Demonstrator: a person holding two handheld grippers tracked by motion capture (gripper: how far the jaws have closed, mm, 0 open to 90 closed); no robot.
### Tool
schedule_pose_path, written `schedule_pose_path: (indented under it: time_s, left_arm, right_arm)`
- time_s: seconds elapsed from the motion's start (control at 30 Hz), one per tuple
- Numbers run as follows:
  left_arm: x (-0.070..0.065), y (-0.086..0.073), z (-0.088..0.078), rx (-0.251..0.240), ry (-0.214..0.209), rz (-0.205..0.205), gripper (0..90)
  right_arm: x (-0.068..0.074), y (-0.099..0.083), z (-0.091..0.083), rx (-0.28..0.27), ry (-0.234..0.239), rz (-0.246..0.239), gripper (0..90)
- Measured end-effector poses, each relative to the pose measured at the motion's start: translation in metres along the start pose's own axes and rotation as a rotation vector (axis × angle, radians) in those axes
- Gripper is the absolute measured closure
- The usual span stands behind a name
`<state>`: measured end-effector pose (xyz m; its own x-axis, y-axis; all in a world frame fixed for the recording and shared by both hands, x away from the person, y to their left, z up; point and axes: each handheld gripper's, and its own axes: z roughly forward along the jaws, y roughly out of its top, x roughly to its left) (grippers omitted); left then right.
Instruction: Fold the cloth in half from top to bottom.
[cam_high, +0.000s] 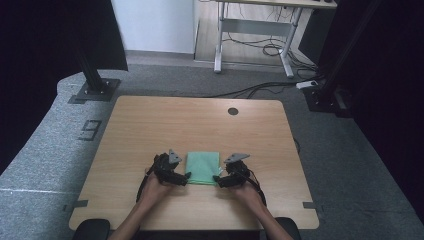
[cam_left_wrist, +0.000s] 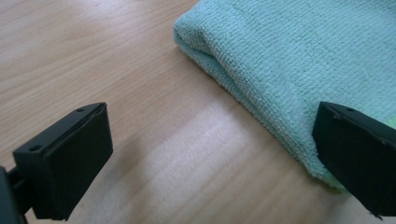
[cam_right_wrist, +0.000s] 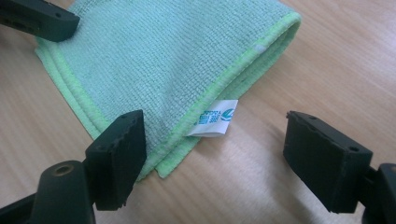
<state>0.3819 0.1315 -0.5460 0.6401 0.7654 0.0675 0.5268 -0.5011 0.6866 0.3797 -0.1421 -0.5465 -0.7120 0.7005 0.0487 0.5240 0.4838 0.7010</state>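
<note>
A folded green cloth (cam_high: 203, 167) lies flat on the wooden table (cam_high: 150, 125) in front of the person. My left gripper (cam_high: 188, 176) is at the cloth's near left corner, jaws open; in the left gripper view its far jaw overlaps the cloth's folded edge (cam_left_wrist: 243, 84) and nothing is pinched. My right gripper (cam_high: 216, 178) is at the near right corner, also open. In the right gripper view the stitched corner (cam_right_wrist: 177, 144) and a white label (cam_right_wrist: 215, 117) lie between its jaws (cam_right_wrist: 215, 154) without being pressed. The other gripper's jaw (cam_right_wrist: 39, 18) shows at top left.
A round cable hole (cam_high: 233, 111) sits near the table's far edge. A black post base (cam_high: 95, 90) stands on the floor at the far left, and a desk frame with cables (cam_high: 255, 40) beyond the table.
</note>
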Motion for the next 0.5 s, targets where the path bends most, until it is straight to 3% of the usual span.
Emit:
schedule_pose_path:
  time_s: [0.5]
  left_arm:
    - [0.021,0.019,0.019,0.001,0.04,-0.01,0.0]
  right_arm:
    - [-0.019,0.02,0.016,-0.004,-0.045,0.0,22.5]
